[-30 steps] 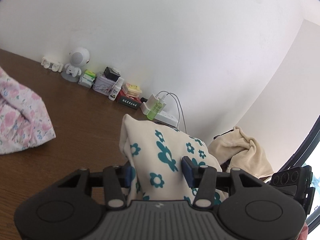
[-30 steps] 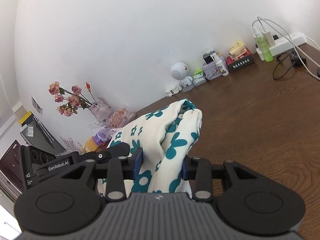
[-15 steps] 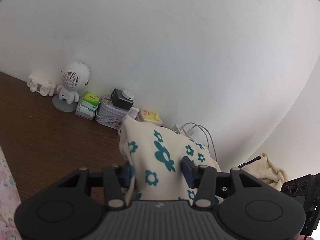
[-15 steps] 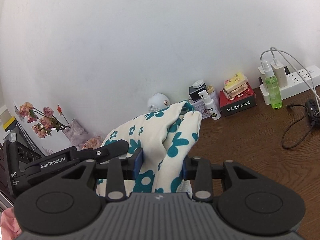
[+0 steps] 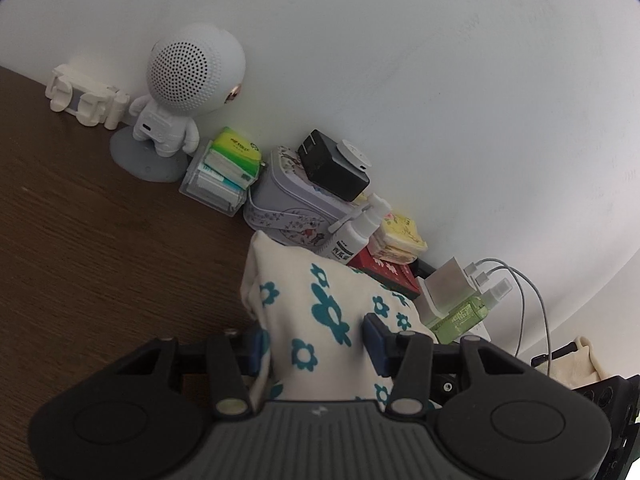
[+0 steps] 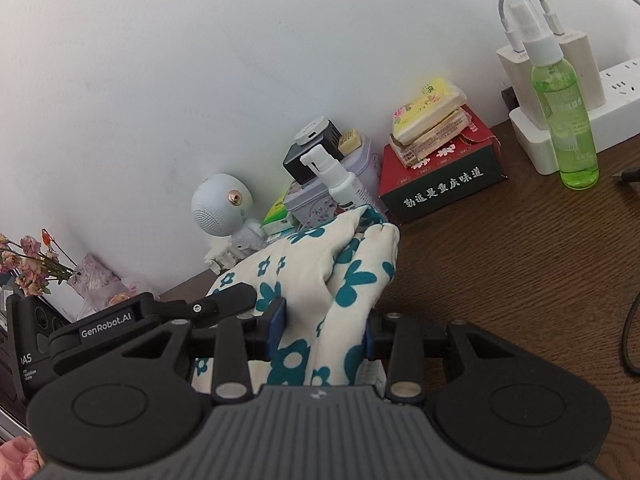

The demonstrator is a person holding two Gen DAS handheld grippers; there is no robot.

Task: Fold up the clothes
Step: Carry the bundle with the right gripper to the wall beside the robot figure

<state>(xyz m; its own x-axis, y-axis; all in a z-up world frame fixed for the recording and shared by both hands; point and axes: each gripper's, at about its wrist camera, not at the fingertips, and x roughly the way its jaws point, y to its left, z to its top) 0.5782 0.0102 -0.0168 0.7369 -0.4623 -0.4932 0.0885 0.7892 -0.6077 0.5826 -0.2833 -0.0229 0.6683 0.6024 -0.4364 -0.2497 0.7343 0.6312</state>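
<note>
Both grippers, left gripper [image 5: 316,346] and right gripper [image 6: 322,328], carried the clamped flowered garment [image 5: 320,312] toward the surface's [image 5: 100,260] back edge; next, lower it flat

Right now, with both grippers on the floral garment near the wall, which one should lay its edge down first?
Probably the right gripper. Bare wooden table lies beside its bunch of the floral garment. The left gripper, shut on the same cloth, has the white spray bottle and red box close ahead.
</note>
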